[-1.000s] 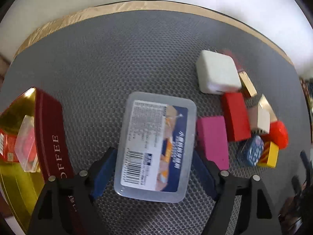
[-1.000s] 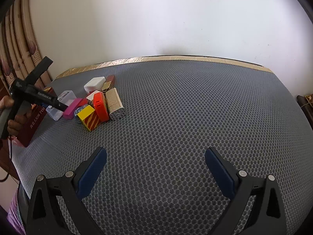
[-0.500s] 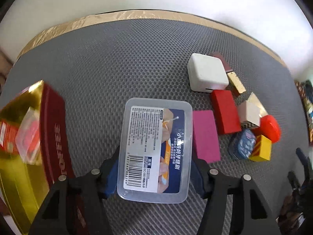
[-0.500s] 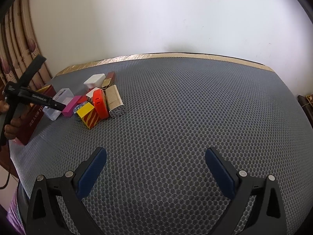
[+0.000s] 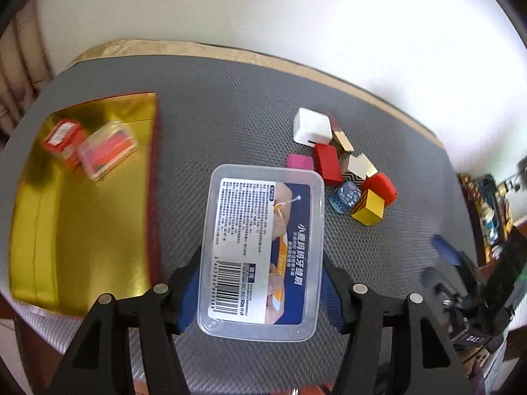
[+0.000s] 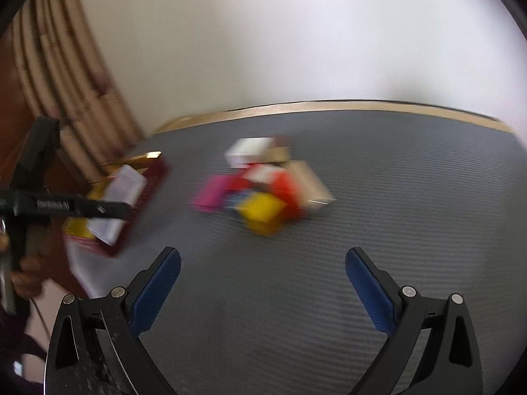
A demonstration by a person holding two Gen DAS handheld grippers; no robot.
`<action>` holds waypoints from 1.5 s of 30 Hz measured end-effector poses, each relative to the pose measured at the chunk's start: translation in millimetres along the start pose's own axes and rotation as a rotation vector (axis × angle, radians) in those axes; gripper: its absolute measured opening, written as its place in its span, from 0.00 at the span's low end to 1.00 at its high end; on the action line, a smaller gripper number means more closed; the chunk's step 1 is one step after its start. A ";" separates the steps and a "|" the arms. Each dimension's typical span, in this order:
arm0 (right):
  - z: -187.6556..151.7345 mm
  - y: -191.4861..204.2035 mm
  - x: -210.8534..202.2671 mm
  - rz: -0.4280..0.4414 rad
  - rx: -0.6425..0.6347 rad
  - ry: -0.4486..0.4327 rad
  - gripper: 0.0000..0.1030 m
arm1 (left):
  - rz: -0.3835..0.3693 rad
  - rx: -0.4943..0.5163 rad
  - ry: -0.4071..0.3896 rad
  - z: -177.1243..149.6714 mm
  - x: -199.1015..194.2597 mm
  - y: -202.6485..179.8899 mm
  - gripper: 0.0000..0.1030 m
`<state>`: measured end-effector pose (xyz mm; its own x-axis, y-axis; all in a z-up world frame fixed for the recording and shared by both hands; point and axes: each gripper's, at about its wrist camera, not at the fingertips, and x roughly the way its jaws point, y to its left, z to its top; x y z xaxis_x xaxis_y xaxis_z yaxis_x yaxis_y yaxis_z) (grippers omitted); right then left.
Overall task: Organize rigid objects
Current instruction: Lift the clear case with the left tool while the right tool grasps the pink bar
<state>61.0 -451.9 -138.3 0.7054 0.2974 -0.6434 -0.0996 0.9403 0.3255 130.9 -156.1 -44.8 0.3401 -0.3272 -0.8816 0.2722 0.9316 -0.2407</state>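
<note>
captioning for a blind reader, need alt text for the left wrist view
The left gripper is shut on a clear plastic box with a barcode label, held above a grey mat. To its left a gold tray holds two small red packs; to its right lies a cluster of small blocks.

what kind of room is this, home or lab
Probably a home, though it is hard to be sure. A table under a grey mesh mat stands against a plain white wall, with cluttered shelves to one side and what looks like a curtain.
</note>
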 end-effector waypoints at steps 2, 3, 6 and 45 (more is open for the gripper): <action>12.9 22.6 20.7 0.056 -0.001 0.032 0.97 | -0.002 -0.035 -0.026 -3.6 -13.1 7.3 0.61; 18.0 32.2 31.5 0.070 0.000 0.053 0.96 | 0.003 -0.049 -0.035 -8.2 -19.8 9.9 0.61; 31.3 54.4 65.3 0.084 0.005 0.112 0.84 | 0.025 -0.093 -0.069 -11.2 -45.9 14.6 0.61; 70.9 67.0 174.4 -0.190 0.091 0.387 0.30 | 0.047 -0.242 -0.131 -14.3 -79.7 87.1 0.61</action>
<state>227.1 -348.7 -179.6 0.3890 0.1769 -0.9041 0.0809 0.9710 0.2248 114.7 -46.7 -1.4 0.4649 -0.2852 -0.8382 0.0357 0.9519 -0.3042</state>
